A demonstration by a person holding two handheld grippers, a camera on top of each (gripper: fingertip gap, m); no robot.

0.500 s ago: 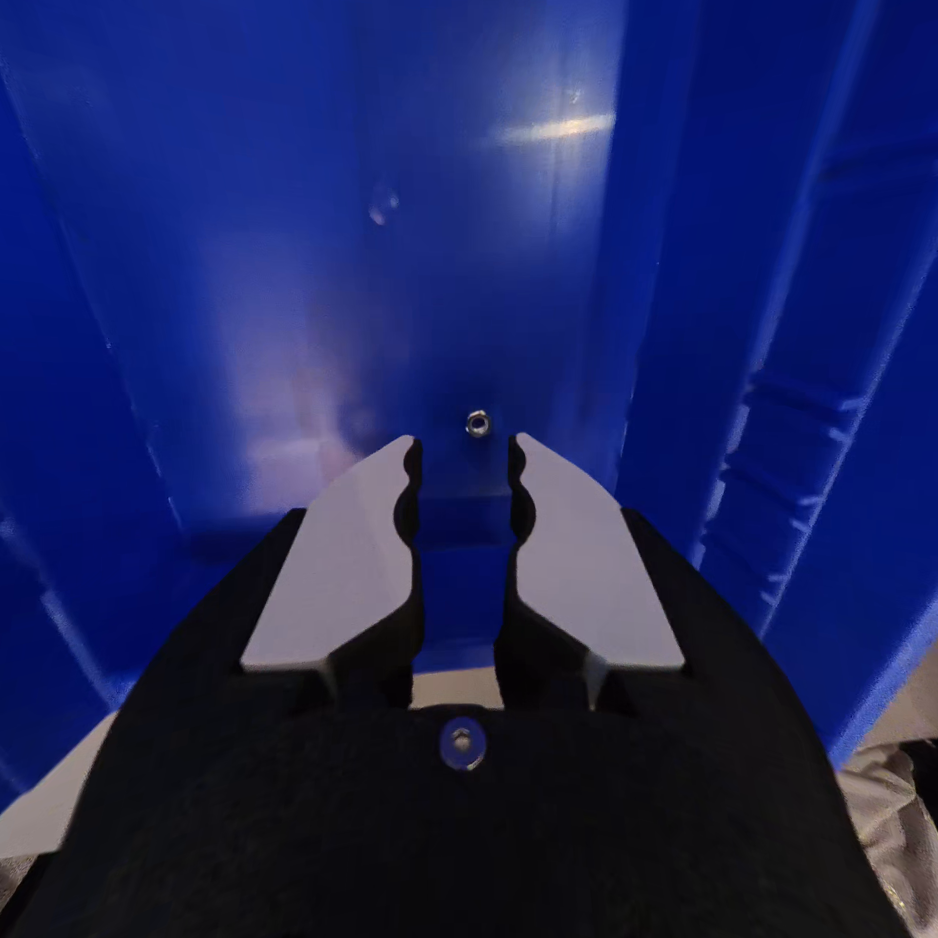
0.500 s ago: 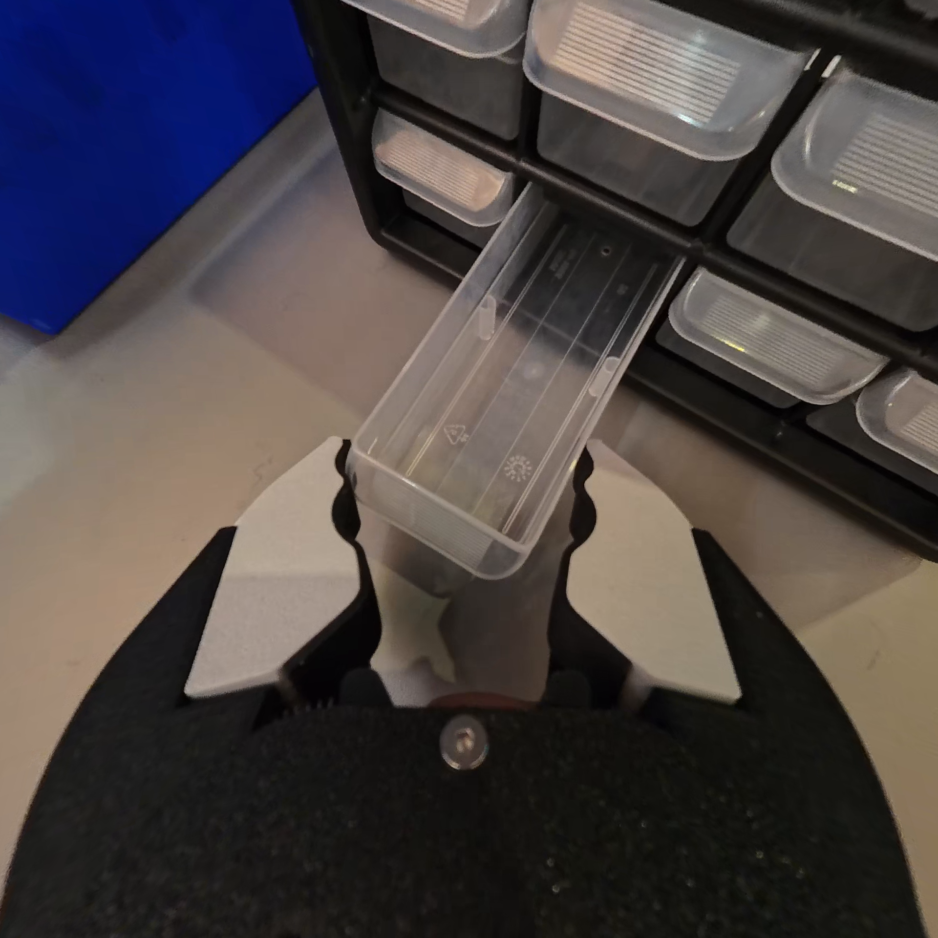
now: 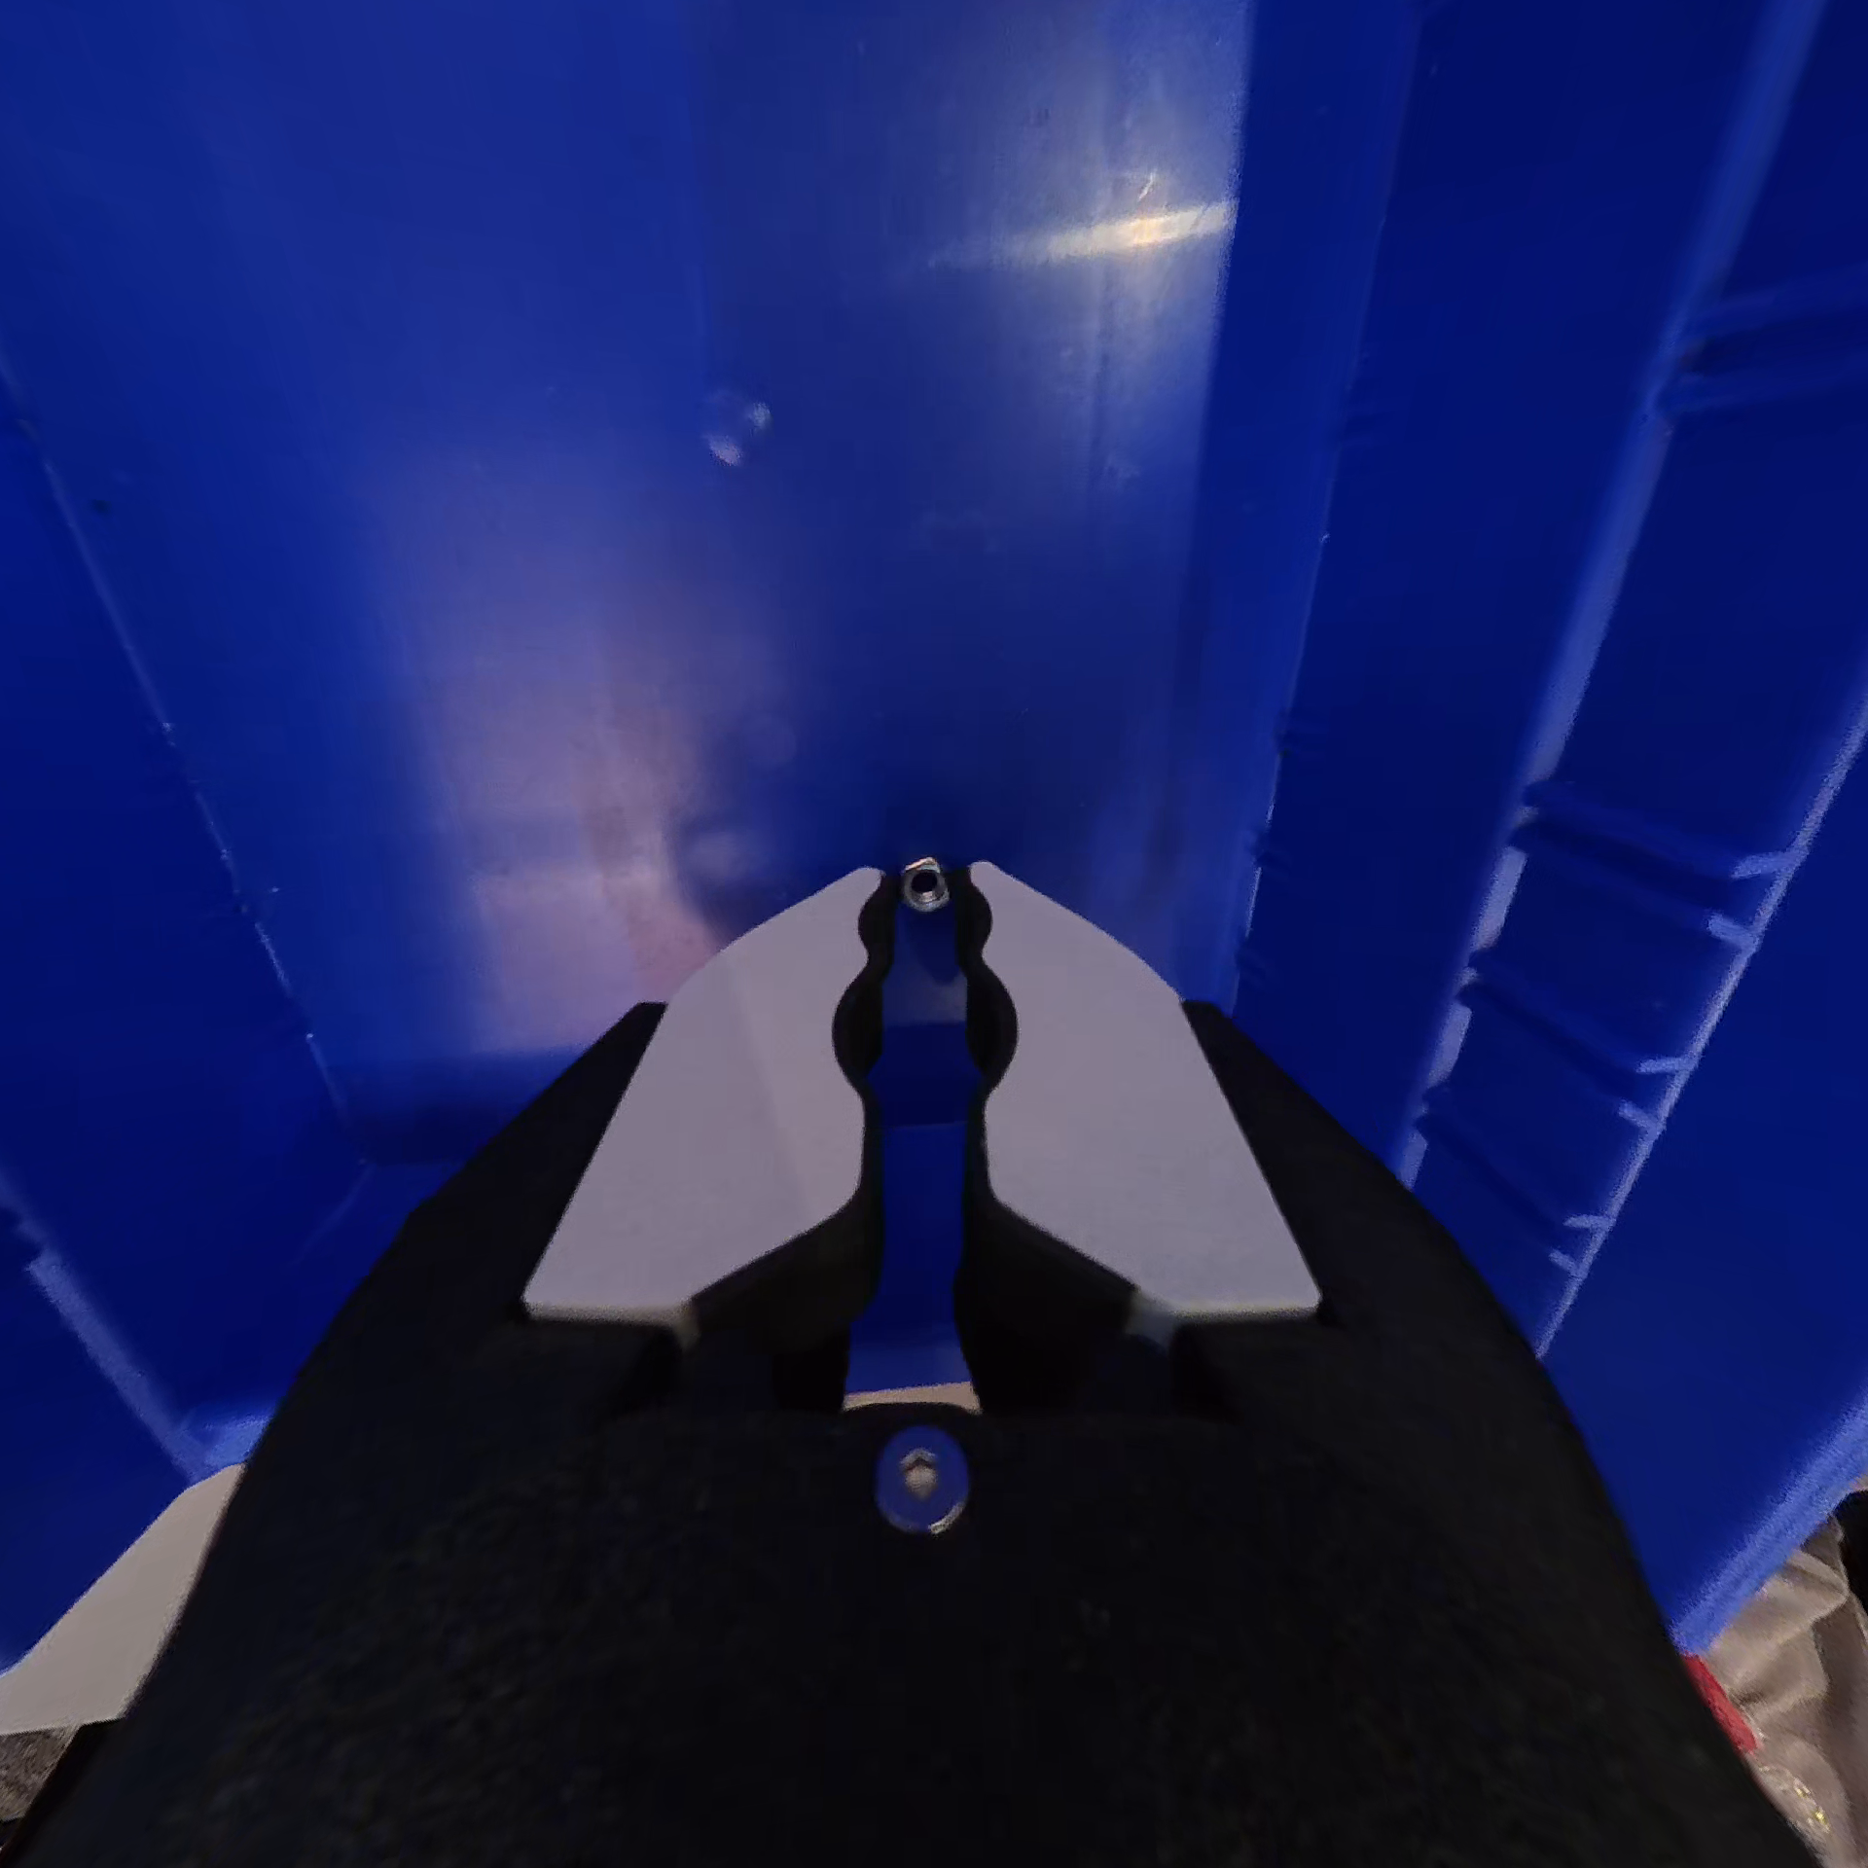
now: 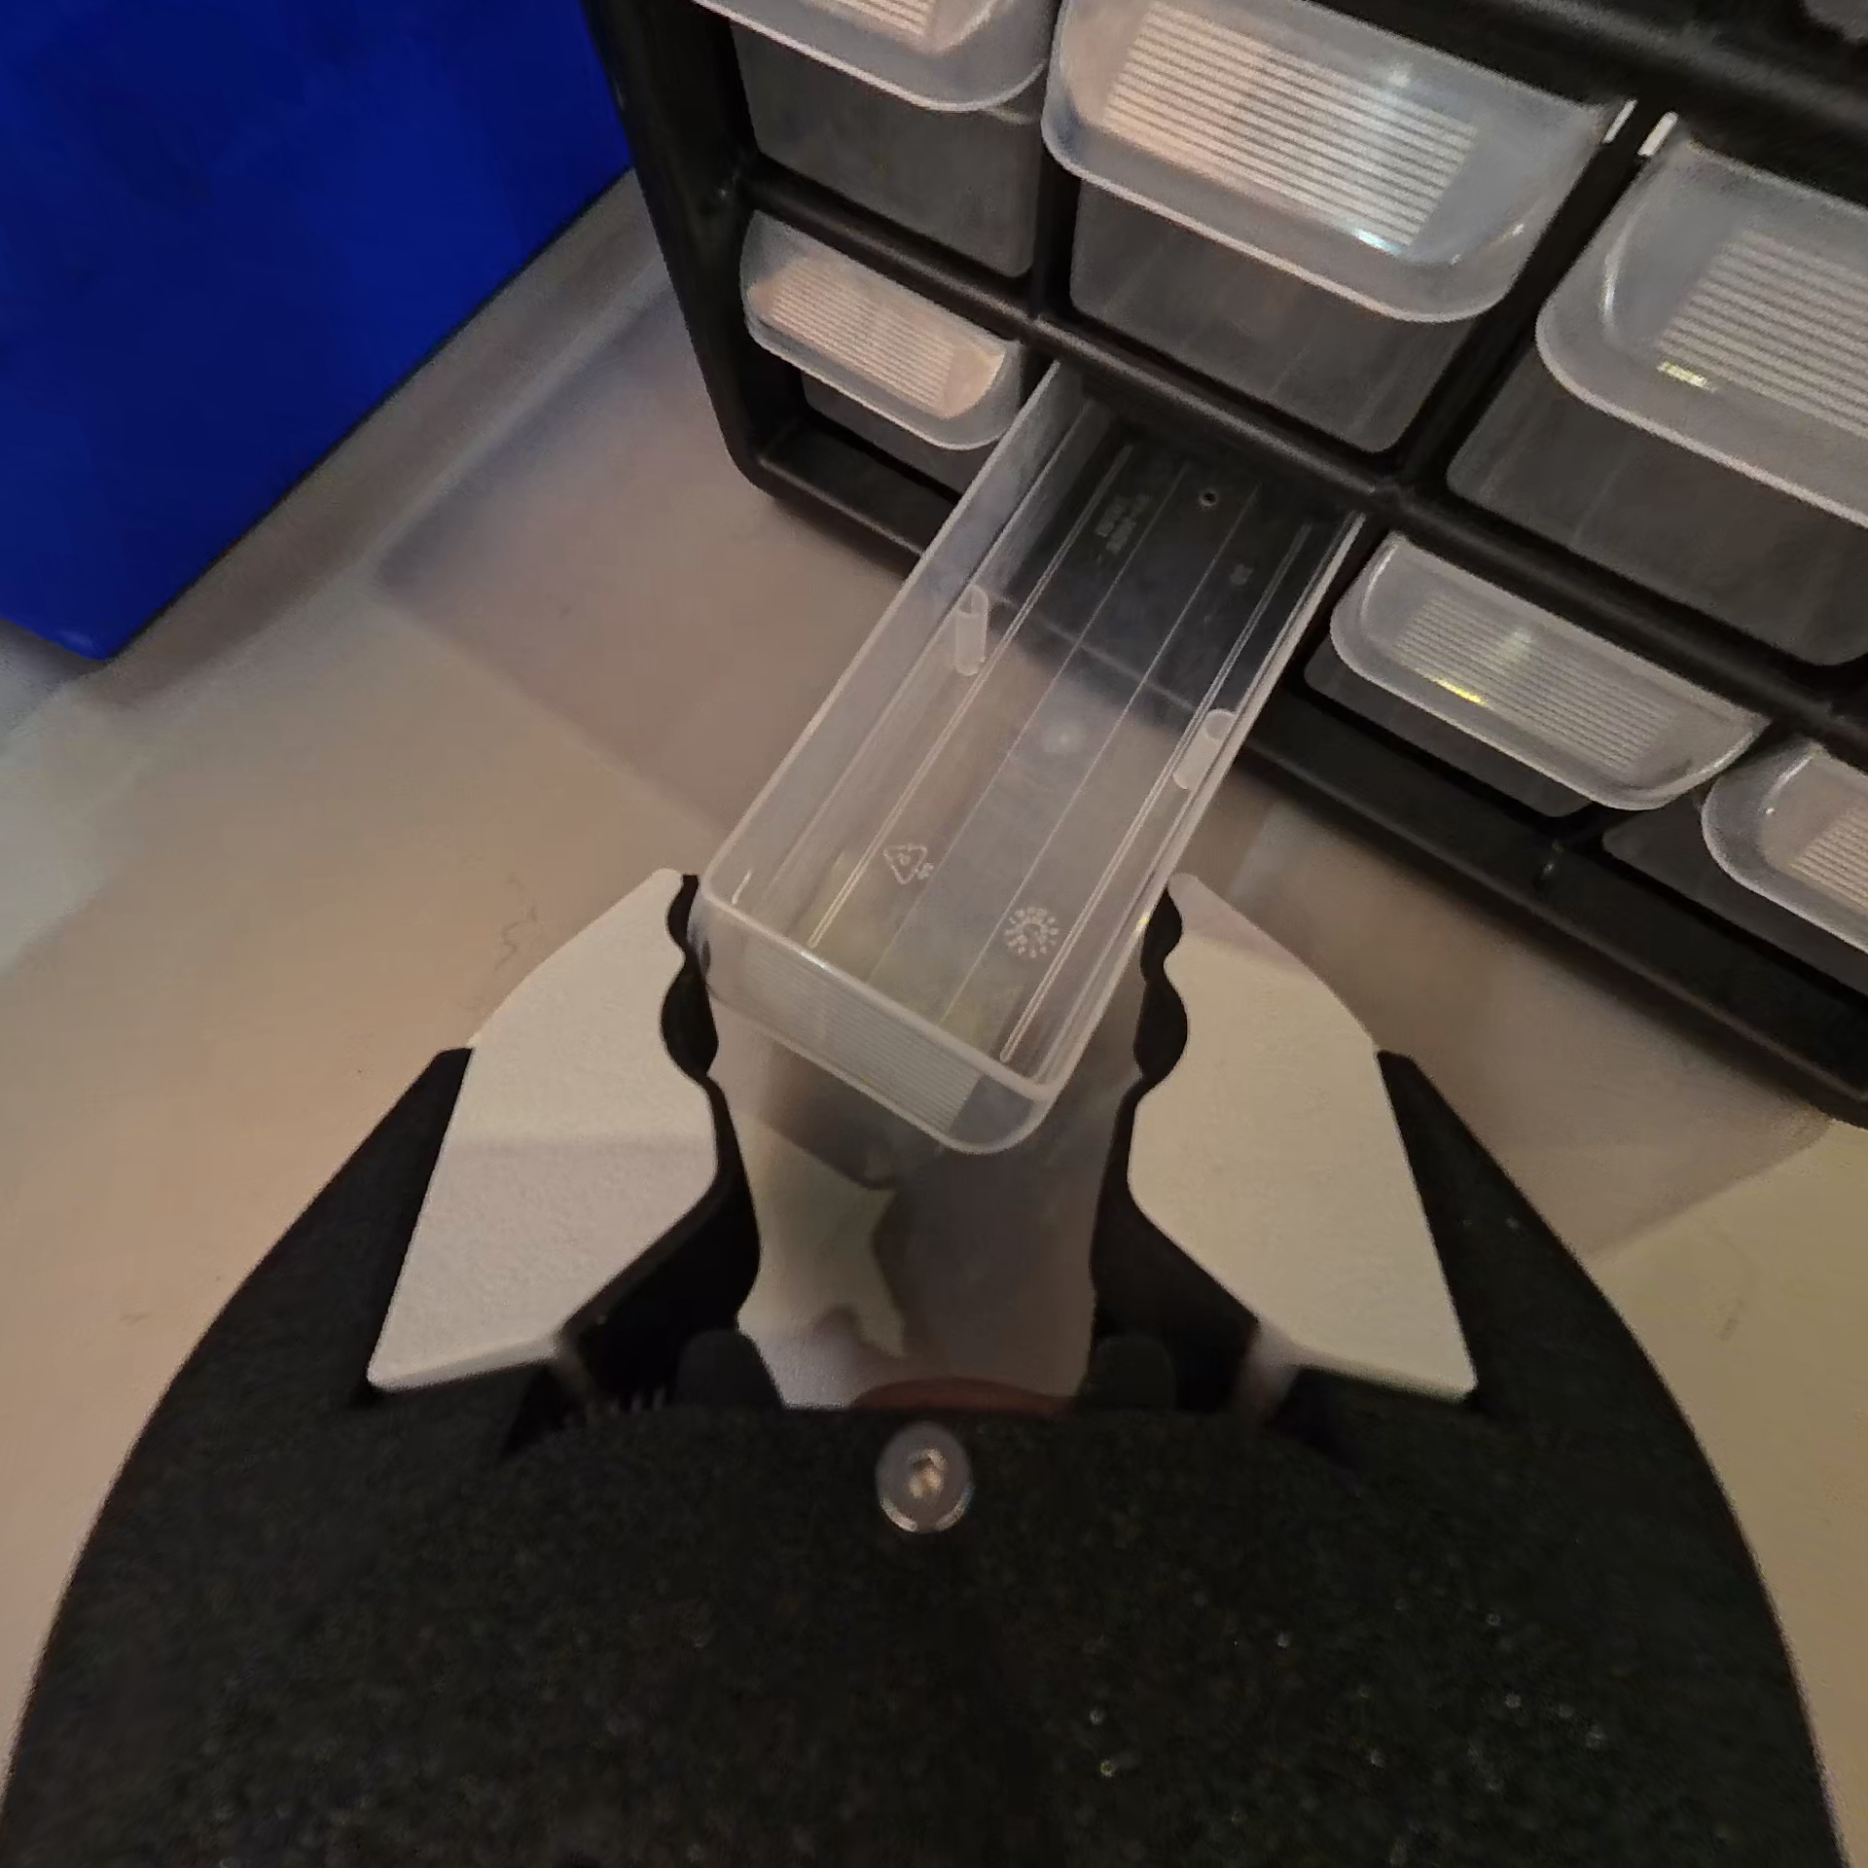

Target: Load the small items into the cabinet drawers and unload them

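Only the left wrist view is showing the inside of the blue bin (image 3: 708,505), where the left gripper (image 3: 924,892) is pinching one small metal nut (image 3: 923,891) at its fingertips, against the bin's floor. Only the right wrist view is showing the black cabinet (image 4: 1193,334): one clear drawer (image 4: 1021,799) is standing pulled out, seemingly empty, seven others closed. The right gripper (image 4: 925,920) is spread wide around the drawer's front; contact unclear.

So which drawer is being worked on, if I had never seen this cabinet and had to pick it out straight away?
Look at the black cabinet of clear plastic drawers standing on the pale table. In its lower row, one clear drawer is pulled far out toward the right gripper, whose fingers flank its front end. Its neighbours all sit pushed in; this one alone juts out, and it looks empty.
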